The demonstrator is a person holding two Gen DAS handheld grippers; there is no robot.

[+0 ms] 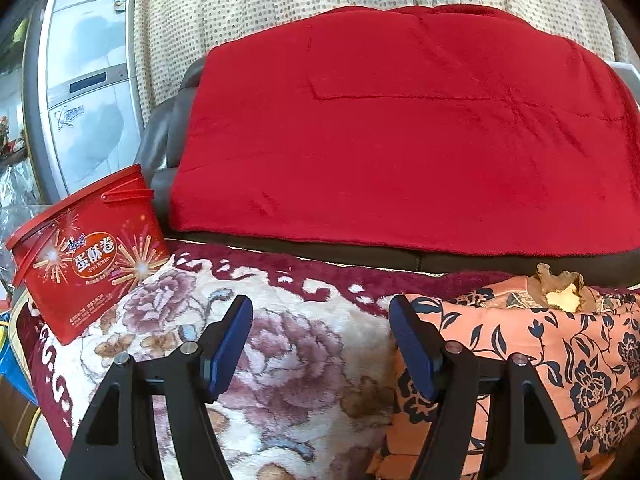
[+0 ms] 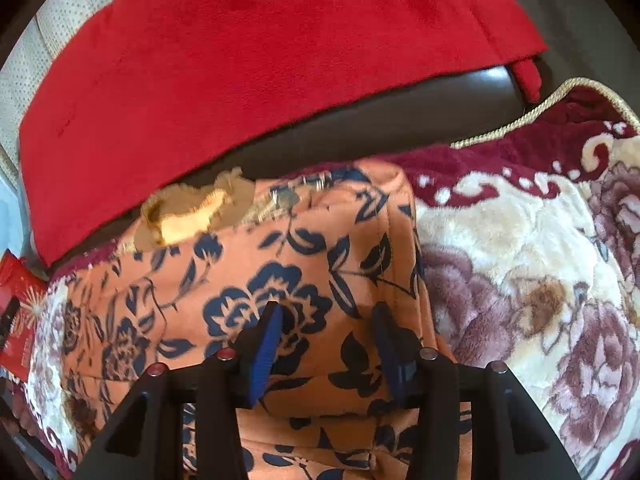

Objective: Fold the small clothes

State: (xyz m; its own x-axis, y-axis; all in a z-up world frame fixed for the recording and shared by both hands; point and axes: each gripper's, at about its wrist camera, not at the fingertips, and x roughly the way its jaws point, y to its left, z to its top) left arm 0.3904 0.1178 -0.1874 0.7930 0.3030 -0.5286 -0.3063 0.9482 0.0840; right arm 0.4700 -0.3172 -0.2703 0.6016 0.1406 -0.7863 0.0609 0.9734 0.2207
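The orange floral-print garment [image 1: 540, 344] lies folded on the plush cream-and-maroon floral blanket [image 1: 304, 344], with bare blanket on both its left and right sides. A torn tan patch [image 2: 192, 212] sits at the garment's far edge. Behind the blanket's far edge runs the dark leather sofa back [image 1: 360, 250], and the red fleece throw [image 1: 400, 128] is draped over it. The red egg-roll tin with a handle [image 1: 88, 252] stands tilted at the blanket's far left corner, well apart from the garment. Behind the sofa hangs the dotted beige curtain [image 1: 248, 4], with the tall silver appliance [image 1: 88, 80] to its left
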